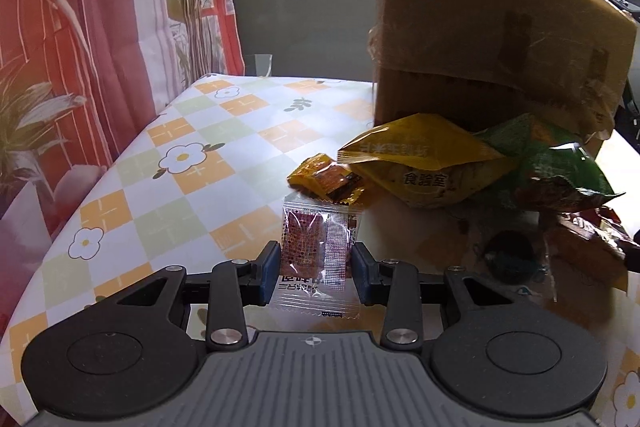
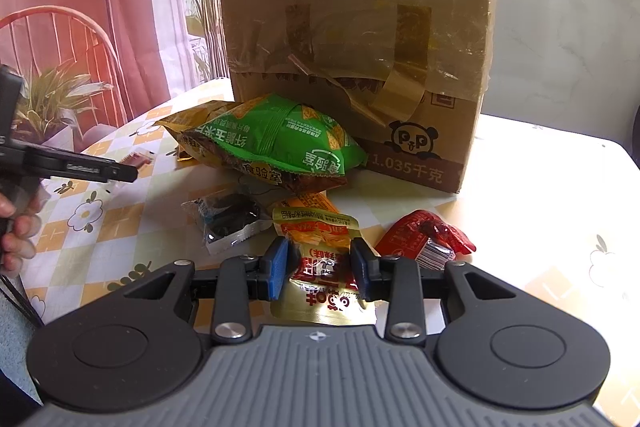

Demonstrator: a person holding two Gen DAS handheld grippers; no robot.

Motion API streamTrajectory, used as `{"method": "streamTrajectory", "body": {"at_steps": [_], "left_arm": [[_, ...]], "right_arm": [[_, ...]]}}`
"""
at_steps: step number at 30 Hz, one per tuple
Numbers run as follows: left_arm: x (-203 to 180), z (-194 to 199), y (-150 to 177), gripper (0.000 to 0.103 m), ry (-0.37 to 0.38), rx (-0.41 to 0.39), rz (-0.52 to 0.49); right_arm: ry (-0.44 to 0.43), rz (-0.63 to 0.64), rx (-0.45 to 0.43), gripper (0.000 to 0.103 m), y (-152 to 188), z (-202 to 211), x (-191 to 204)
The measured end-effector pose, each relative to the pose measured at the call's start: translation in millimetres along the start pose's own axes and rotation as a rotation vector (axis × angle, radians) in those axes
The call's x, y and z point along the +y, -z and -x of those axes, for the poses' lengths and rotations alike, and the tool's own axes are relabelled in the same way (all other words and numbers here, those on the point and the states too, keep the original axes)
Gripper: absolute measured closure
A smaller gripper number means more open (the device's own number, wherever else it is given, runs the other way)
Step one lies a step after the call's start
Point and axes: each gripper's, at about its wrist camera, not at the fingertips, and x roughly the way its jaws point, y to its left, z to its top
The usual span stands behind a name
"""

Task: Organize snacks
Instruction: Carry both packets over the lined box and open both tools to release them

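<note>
Left claw grips a clear sachet; right claw grips a gold packet — both above the checked surface, near a cardboard box.

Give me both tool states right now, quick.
Left tool: closed on a clear sachet with a red-brown filling.
Right tool: closed on a gold and orange snack packet.
</note>
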Motion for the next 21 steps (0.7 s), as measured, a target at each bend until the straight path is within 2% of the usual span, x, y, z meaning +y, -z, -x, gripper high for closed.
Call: {"method": "streamTrajectory", "body": {"at_steps": [7,12,17,21], "left_arm": [[-15.7,22.6,-7.2,0.063,0.050,-0.058,-0.002],[-28.3,43.9,-25.1,0.063,0.055,-0.164,-0.059],[-40.8,64.6,-62.4,0.063,0.102,-0.274,-0.086],[-51.9,74.9,-101.0,0.063,0.142,-0.358,-0.096]], "right_arm": [[0.014,-0.005,-0.009,0.067,3.8,12.0,-2.5],[0.025,-0.021,-0.061,0.067,-4.4,28.2,-8.4],[0.023,0.018,-0.161,0.067,-39.6,42.7,-13.1],[0.018,0.089,-0.268,0.067,-85.7,53.3,-16.0]]}}
